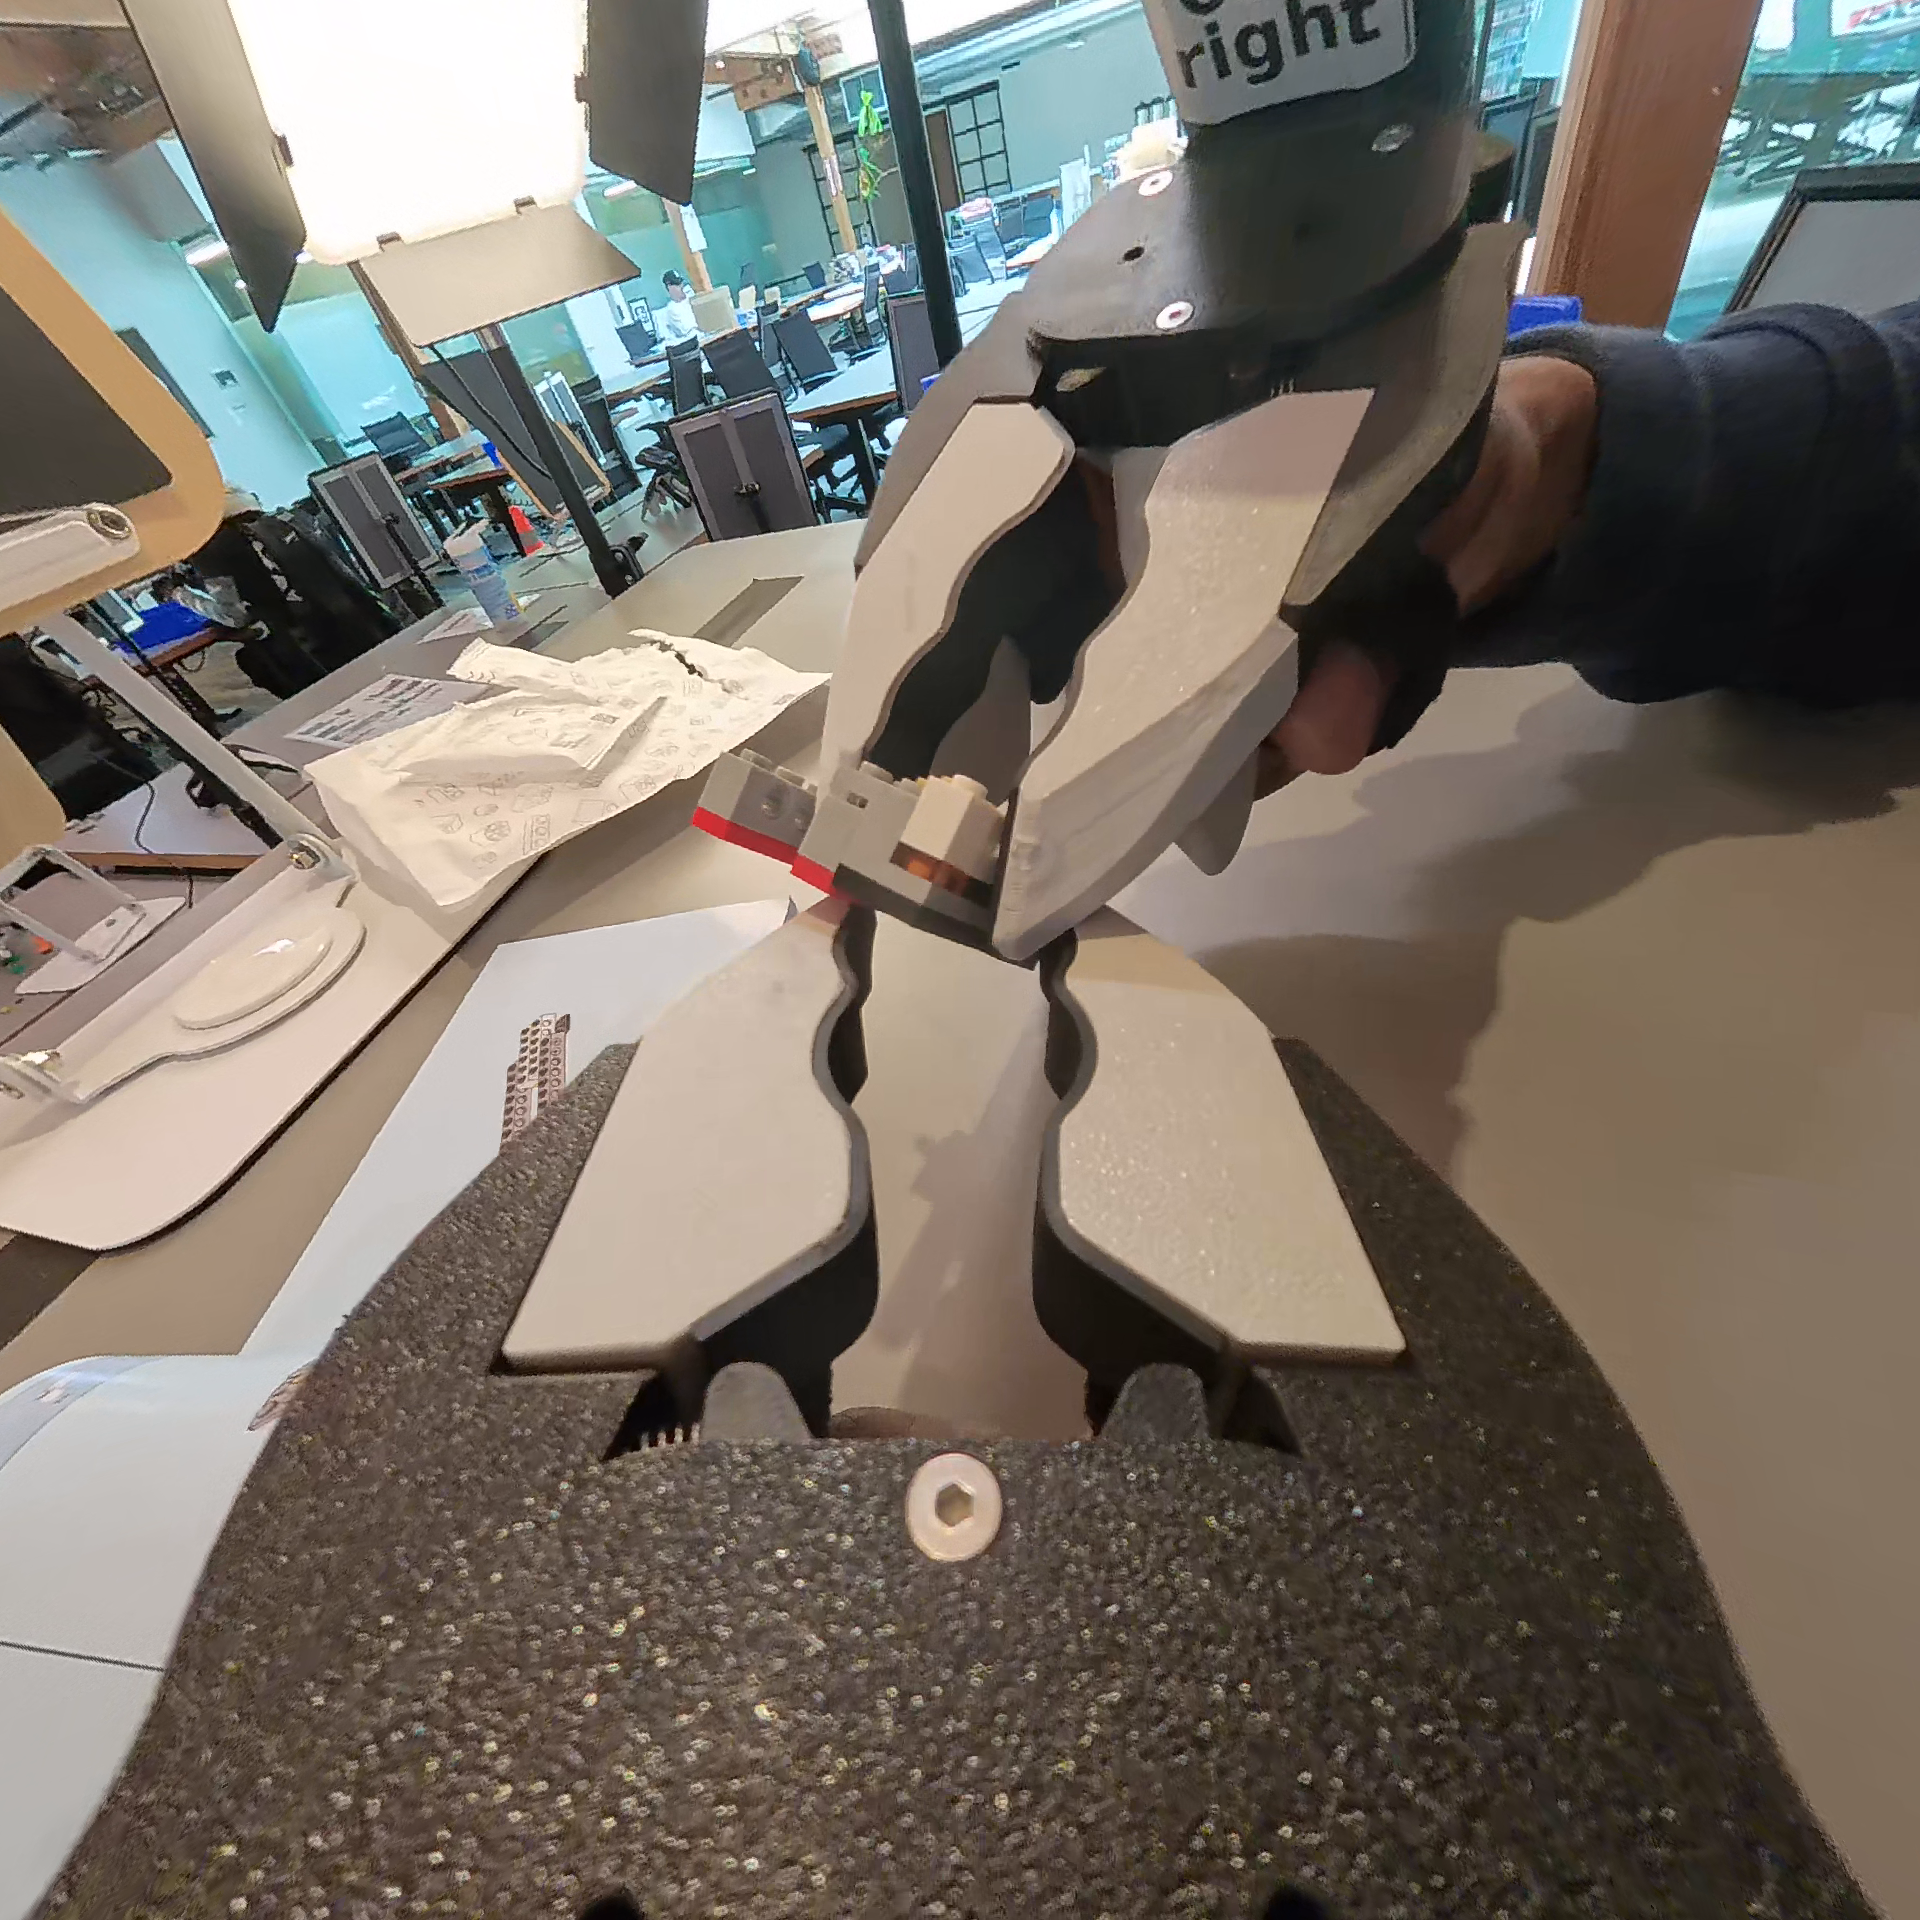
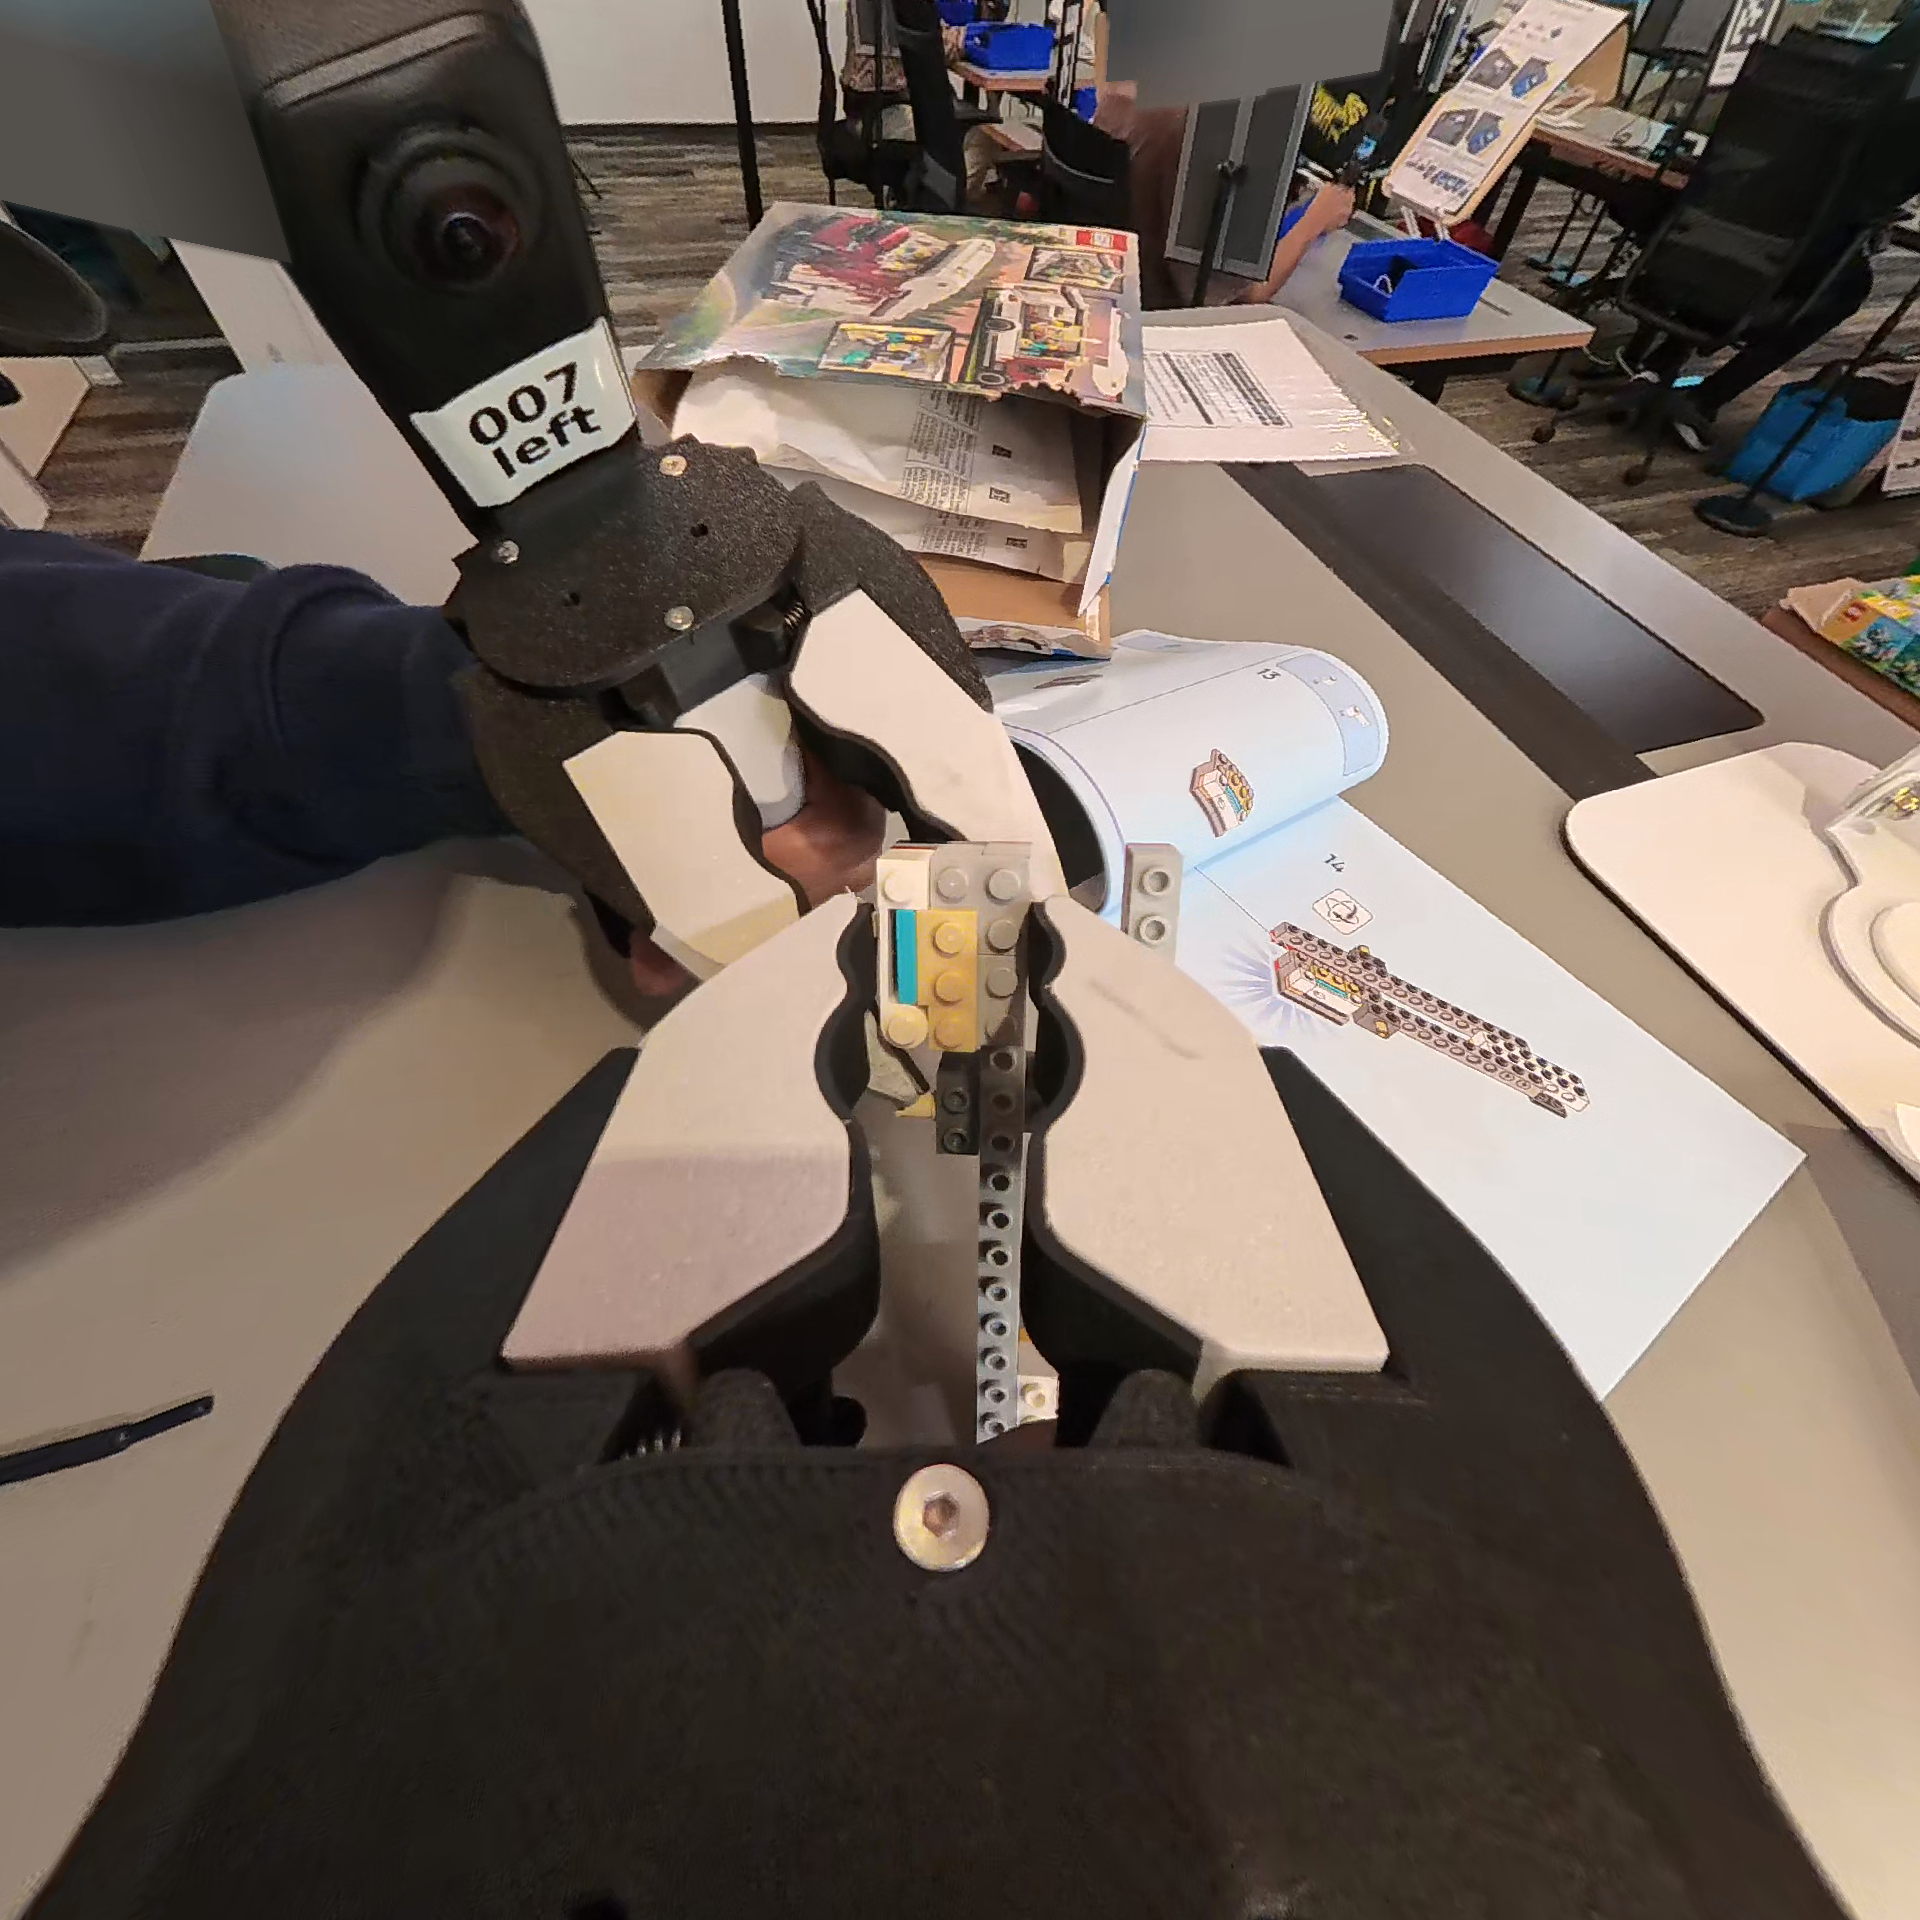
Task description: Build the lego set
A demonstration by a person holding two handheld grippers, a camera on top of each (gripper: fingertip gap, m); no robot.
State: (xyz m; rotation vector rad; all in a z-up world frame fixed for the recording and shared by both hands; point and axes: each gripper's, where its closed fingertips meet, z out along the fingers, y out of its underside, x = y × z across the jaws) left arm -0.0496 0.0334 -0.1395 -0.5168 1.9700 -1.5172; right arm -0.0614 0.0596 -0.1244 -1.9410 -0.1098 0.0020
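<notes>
My right gripper [image 2: 945, 920] is shut on a small brick assembly [image 2: 956, 966] of white, tan, grey and black bricks with a teal strip. A long grey studded beam [image 2: 997, 1247] runs from it back between my fingers. In the left wrist view the right gripper [image 1: 925, 831] comes down from above and holds the assembly [image 1: 914, 831] over the table, with a red plate under its left part. My left gripper [image 1: 940, 940] meets the assembly's far end from the opposite side. Its fingertips [image 2: 810, 894] flank that end and close on it. A grey two-stud piece [image 2: 1153, 904] juts out sideways.
An open instruction booklet [image 2: 1403, 1039] lies under both grippers. Torn paper bags [image 1: 540, 748] lie at the left. An opened cardboard box [image 2: 914, 312] stands behind. A white tray [image 2: 1714, 883] sits at the right, and a dark pen-like object [image 2: 104, 1439] lies at the near left. My two grippers' fingertips are within a few centimetres of each other. The dark pen-like object [image 2: 104, 1439] is about 20 cm from both grippers' fingertips.
</notes>
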